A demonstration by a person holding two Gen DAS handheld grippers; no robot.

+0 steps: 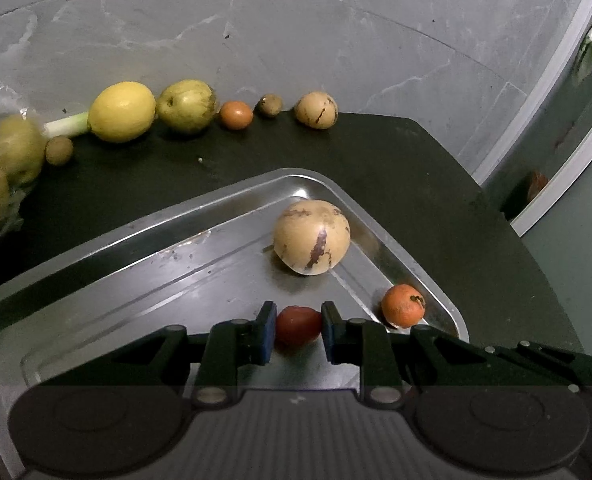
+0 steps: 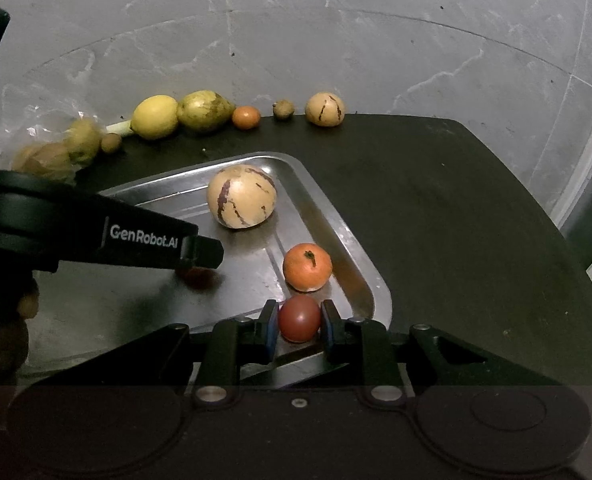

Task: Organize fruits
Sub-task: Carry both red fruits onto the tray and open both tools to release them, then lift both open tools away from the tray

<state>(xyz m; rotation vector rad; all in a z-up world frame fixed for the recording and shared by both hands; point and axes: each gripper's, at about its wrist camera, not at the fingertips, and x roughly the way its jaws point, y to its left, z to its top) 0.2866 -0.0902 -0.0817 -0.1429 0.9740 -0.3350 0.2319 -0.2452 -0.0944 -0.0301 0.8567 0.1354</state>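
While each tool (image 1: pixel 298 330) (image 2: pixel 298 326) clamps a red tomato (image 1: pixel 298 325) (image 2: pixel 299 318) over the metal tray (image 1: pixel 96 240), holding two fruits, a row of fruit (image 1: pixel 192 106) waits on the tabletop (image 1: pixel 416 168)

Dim, grainy light, fisheye bending at dark corners, soft glare on metal tray (image 1: pixel 144 224), blurred left-edge bag (image 1: pixel 0 168)

The metal tray (image 2: pixel 336 216) is open on its left half — bare floor there. Its right side is crowded: a striped pepino melon (image 2: pixel 241 196) at the far corner, a tangerine (image 2: pixel 307 267) nearer. Behind, a fruit row (image 1: pixel 184 108) lines the wall — the dark table (image 2: pixel 456 220) at right lies bare.
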